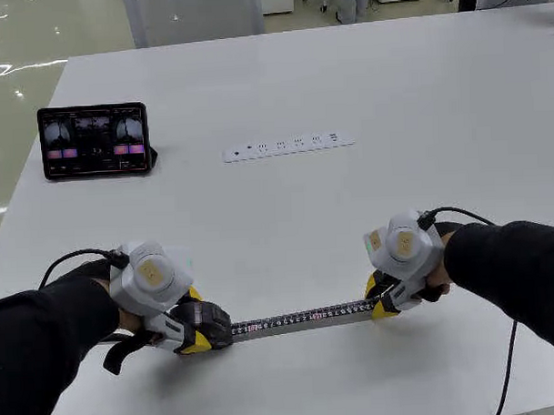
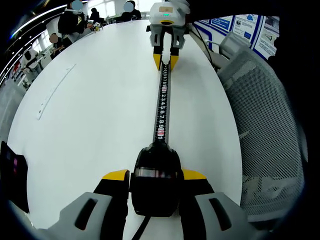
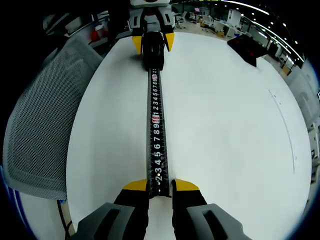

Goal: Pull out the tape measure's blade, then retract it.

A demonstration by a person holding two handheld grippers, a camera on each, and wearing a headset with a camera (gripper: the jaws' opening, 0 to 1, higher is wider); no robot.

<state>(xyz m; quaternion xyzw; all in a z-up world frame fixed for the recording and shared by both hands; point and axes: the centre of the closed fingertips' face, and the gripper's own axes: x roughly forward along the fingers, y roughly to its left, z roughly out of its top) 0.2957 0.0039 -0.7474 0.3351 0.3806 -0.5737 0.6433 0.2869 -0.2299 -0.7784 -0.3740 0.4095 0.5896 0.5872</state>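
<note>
A black tape measure case (image 2: 156,176) lies on the white table, and my left gripper (image 2: 155,176) is shut on it from both sides; in the head view the case (image 1: 206,323) sits at the lower left with my left gripper (image 1: 198,330) around it. Its dark numbered blade (image 1: 304,319) runs flat along the table to the right. My right gripper (image 3: 160,186) is shut on the blade's free end (image 3: 158,176), seen in the head view at the lower right (image 1: 381,306). From the right gripper view the case (image 3: 152,46) lies far up the blade (image 3: 156,125).
A black tablet (image 1: 94,140) stands at the table's left side, and a white power strip (image 1: 288,146) lies mid-table beyond the grippers. A grey mesh chair (image 2: 265,125) stands off the table's near edge. Several people sit at the far end (image 2: 75,20). Cables trail from both grippers.
</note>
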